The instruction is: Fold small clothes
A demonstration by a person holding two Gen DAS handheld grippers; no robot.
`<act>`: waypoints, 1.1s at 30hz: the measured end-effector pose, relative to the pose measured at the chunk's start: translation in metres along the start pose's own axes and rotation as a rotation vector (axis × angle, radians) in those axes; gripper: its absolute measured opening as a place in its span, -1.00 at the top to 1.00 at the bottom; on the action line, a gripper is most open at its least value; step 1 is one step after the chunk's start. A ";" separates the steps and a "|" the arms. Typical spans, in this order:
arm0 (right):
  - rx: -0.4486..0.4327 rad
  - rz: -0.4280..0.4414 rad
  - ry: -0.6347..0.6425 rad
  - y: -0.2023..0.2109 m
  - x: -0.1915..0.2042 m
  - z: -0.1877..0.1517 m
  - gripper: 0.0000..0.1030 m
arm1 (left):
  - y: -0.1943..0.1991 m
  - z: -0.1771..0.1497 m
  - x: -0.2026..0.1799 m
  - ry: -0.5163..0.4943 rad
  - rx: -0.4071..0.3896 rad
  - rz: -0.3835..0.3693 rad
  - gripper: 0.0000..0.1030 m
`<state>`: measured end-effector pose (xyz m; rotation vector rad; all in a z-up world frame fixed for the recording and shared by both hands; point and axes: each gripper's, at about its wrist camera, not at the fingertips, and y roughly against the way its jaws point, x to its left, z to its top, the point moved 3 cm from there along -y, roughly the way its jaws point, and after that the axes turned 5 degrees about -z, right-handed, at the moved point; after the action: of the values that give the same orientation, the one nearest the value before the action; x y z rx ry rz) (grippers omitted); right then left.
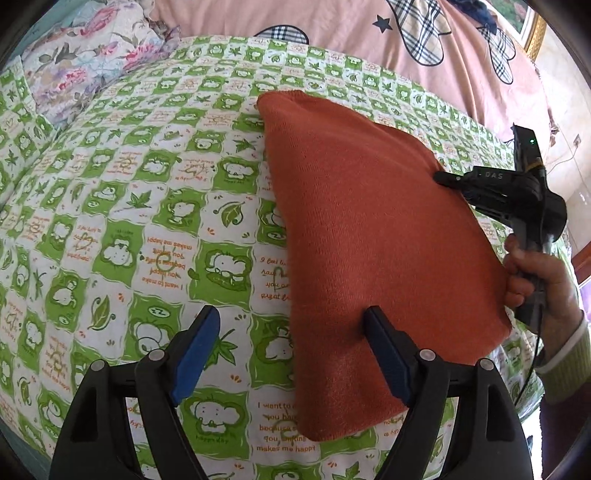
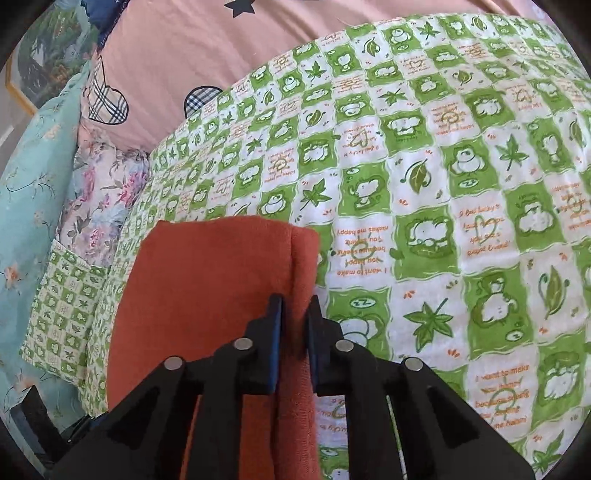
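Note:
A folded orange knit garment (image 1: 369,236) lies on the green-and-white patterned bedspread (image 1: 147,206). My left gripper (image 1: 291,325) is open; its right finger (image 1: 388,354) rests on the garment's near part and its left finger is over the bedspread. My right gripper (image 1: 443,179) reaches the garment's right edge in the left wrist view. In the right wrist view the right gripper (image 2: 295,314) is shut on a fold at the edge of the orange garment (image 2: 207,280).
A pink quilt (image 1: 332,33) with plaid hearts lies along the far side of the bed. A floral pillow (image 1: 85,55) sits at the far left. In the right wrist view a teal floral cloth (image 2: 33,184) lies at the left.

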<state>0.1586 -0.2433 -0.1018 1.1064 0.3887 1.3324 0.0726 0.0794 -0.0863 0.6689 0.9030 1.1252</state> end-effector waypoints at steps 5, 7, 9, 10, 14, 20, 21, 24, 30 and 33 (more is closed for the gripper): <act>-0.023 -0.049 -0.002 0.029 0.000 -0.003 0.34 | 0.002 -0.002 0.000 0.005 0.002 0.010 -0.58; -0.030 -0.034 -0.006 0.046 -0.001 -0.011 0.34 | 0.005 -0.004 -0.001 0.010 0.004 0.013 -0.58; -0.033 -0.018 0.007 0.064 0.004 -0.027 0.26 | 0.009 -0.009 -0.002 0.012 0.005 0.015 -0.56; -0.032 -0.012 0.018 0.071 0.007 -0.035 0.21 | 0.012 -0.011 -0.002 0.011 0.006 0.020 -0.56; -0.026 0.003 0.089 0.098 0.022 -0.072 -0.11 | 0.020 -0.020 -0.005 0.003 0.012 0.052 -0.60; -0.044 -0.026 0.194 0.133 0.038 -0.132 -0.41 | 0.034 -0.037 -0.011 -0.030 0.012 0.091 -0.61; -0.044 -0.028 0.206 0.136 0.040 -0.141 -0.48 | 0.036 -0.040 -0.011 -0.035 0.010 0.096 -0.61; -0.019 -0.032 0.246 0.142 0.046 -0.167 -0.61 | 0.040 -0.050 -0.016 -0.061 0.016 0.086 -0.63; 0.045 -0.043 0.316 0.148 0.053 -0.204 -0.64 | 0.049 -0.075 -0.027 -0.145 0.028 0.107 -0.63; 0.039 -0.029 0.318 0.160 0.057 -0.212 -0.73 | 0.060 -0.084 -0.031 -0.165 0.025 0.122 -0.63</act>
<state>-0.0829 -0.1280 -0.0536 0.9173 0.6642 1.4834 -0.0328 0.0690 -0.0695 0.8342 0.7445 1.1503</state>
